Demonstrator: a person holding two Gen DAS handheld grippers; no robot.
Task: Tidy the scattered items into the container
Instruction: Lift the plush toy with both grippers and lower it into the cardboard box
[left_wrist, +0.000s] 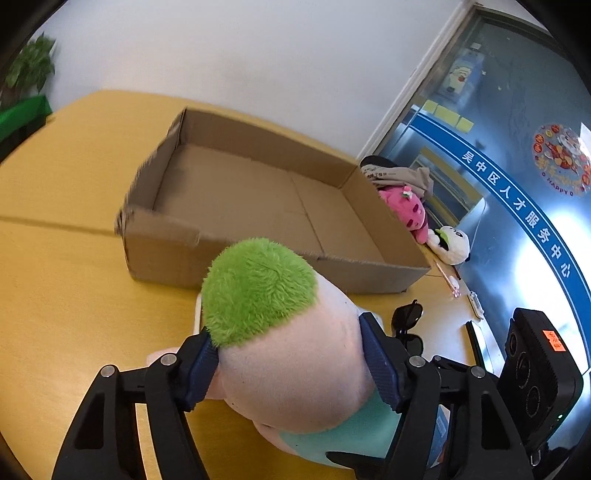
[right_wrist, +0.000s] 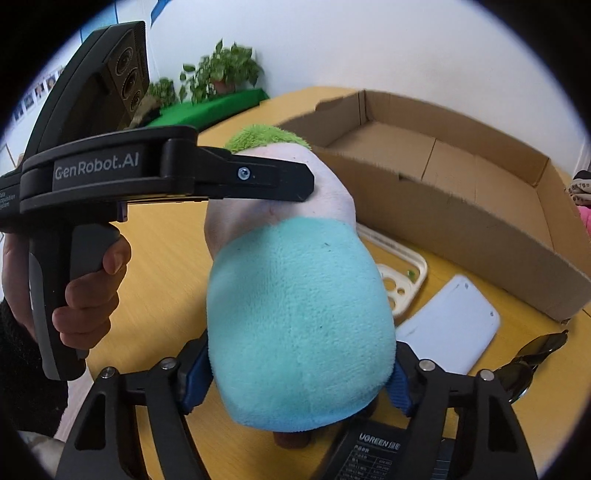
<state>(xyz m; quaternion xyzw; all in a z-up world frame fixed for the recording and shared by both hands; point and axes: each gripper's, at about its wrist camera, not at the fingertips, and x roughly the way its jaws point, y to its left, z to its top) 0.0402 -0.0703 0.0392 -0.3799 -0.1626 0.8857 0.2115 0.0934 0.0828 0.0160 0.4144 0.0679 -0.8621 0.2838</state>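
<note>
A plush doll (left_wrist: 291, 350) with green hair, a pink head and a teal body is held by both grippers above the yellow table (left_wrist: 74, 258). My left gripper (left_wrist: 291, 354) is shut on its pink head. My right gripper (right_wrist: 295, 373) is shut on its teal body (right_wrist: 295, 325). The left gripper also shows in the right wrist view (right_wrist: 258, 177), pressed against the doll's head. An open cardboard box (left_wrist: 258, 199) lies just beyond the doll, with nothing inside it; it also shows in the right wrist view (right_wrist: 461, 206).
Under the doll lie a cream phone case (right_wrist: 406, 280), a white phone case (right_wrist: 450, 325), black sunglasses (left_wrist: 406, 321) and a black UGREEN box (right_wrist: 380, 446). A pink plush (left_wrist: 406, 210), a white plush (left_wrist: 450, 243) and grey cloth (left_wrist: 402, 177) sit right of the box.
</note>
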